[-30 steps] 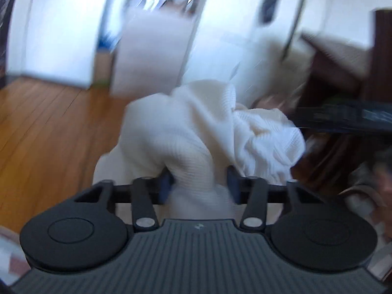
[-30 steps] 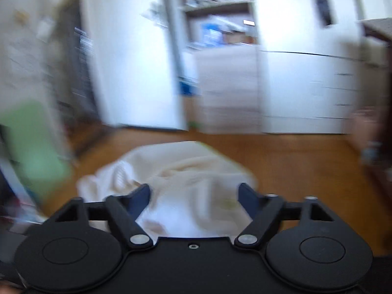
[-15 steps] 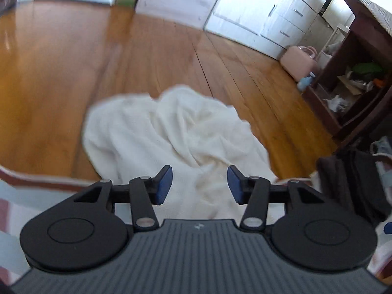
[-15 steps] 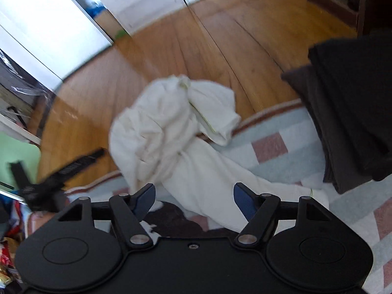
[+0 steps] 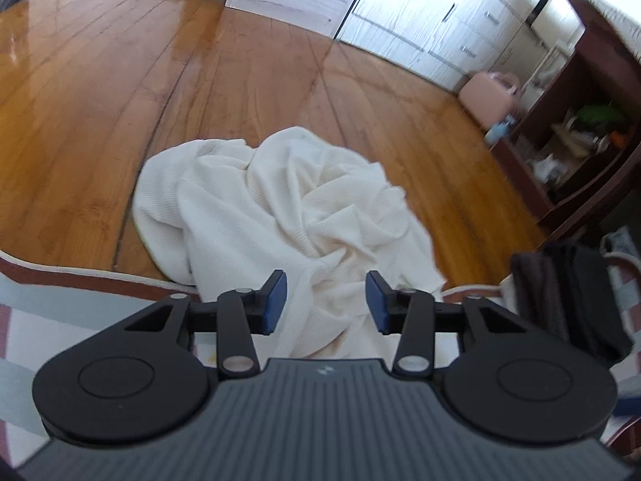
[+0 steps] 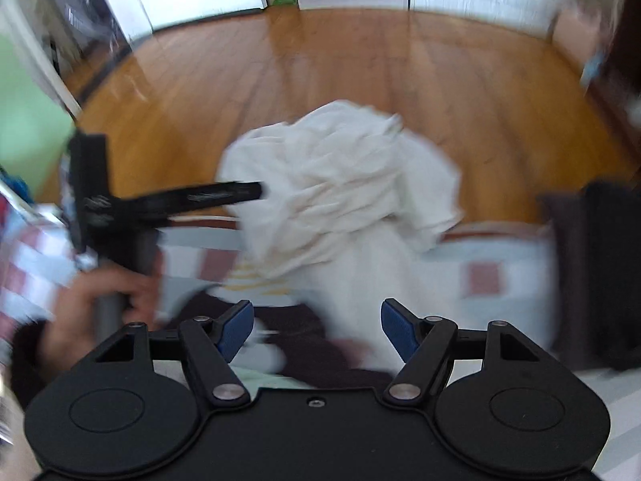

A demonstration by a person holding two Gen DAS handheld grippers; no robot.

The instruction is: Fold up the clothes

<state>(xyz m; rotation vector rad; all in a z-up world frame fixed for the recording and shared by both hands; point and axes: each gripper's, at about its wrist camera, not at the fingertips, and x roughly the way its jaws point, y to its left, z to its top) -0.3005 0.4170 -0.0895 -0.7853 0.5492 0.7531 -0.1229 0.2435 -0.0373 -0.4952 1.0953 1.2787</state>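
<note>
Left wrist view: checked rug [image 5: 60,312] at lower left, its dark border curving against the wooden floor [image 5: 120,100]. At centre, a crumpled white waffle-knit garment [image 5: 280,208], partly on the floor, partly on the rug. Left gripper [image 5: 326,304] low at centre, jaws part-way apart and just closing, cloth showing between the blue pads [image 5: 276,294] but not pinched. At right, a pile of dark clothes [image 5: 569,300]; upper right, a pink case [image 5: 486,96] beside a dark wooden shelf [image 5: 581,132].

Right wrist view, blurred: at left, a hand [image 6: 92,304] gripping the other gripper's handle. At centre, the white garment [image 6: 340,184] heaped across the rug's edge. Right gripper [image 6: 316,326] at lower centre, spread wide, nothing clamped. Dark clothes [image 6: 593,260] at right.
</note>
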